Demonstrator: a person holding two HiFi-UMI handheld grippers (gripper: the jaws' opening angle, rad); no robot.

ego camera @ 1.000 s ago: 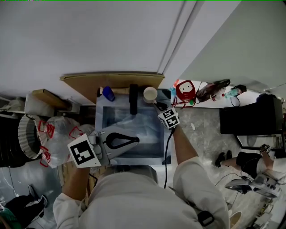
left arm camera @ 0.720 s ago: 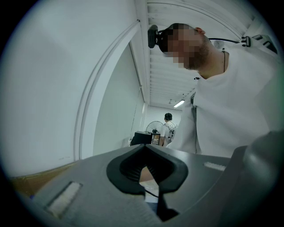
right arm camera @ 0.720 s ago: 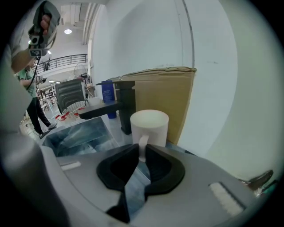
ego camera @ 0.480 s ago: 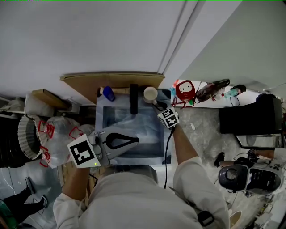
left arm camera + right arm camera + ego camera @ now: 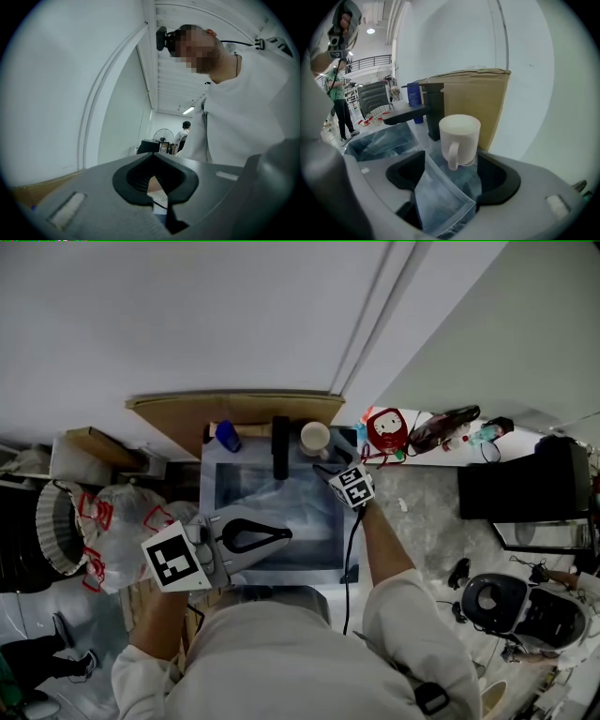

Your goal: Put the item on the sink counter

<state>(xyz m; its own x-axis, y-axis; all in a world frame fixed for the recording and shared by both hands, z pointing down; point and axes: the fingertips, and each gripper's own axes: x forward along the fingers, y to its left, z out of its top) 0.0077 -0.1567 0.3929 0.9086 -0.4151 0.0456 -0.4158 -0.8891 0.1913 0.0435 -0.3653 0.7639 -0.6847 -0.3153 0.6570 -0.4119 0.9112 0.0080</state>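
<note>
While the right tool (image 5: 328, 463) works at the back right corner of the sink counter (image 5: 421, 133), its jaws are opening. The white mug (image 5: 315, 438) stands upright on the counter's back edge, resting on its own base. The mug's foot sits between the jaw tips, but the pads do not press on it. Handle turned toward the tool.

Mug is just beside the black faucet (image 5: 279, 448), on its right, and in front of the cardboard sheet (image 5: 187, 413) that leans against the wall. Blue bottle (image 5: 228, 436) at the same back edge, left of the faucet. Clear film lines the basin (image 5: 221, 486).

Left tool (image 5: 286, 534): jaws closed together, nothing between them. Held over the near left edge of the basin, well apart from the mug, idle.

Progress, my reading: placing is all but done. The mug is down and upright, and the grip is being let go. What remains is to draw the right tool straight back, clear of the handle. The mug stands close to the basin rim, so a sideways nudge could tip it in.
</note>
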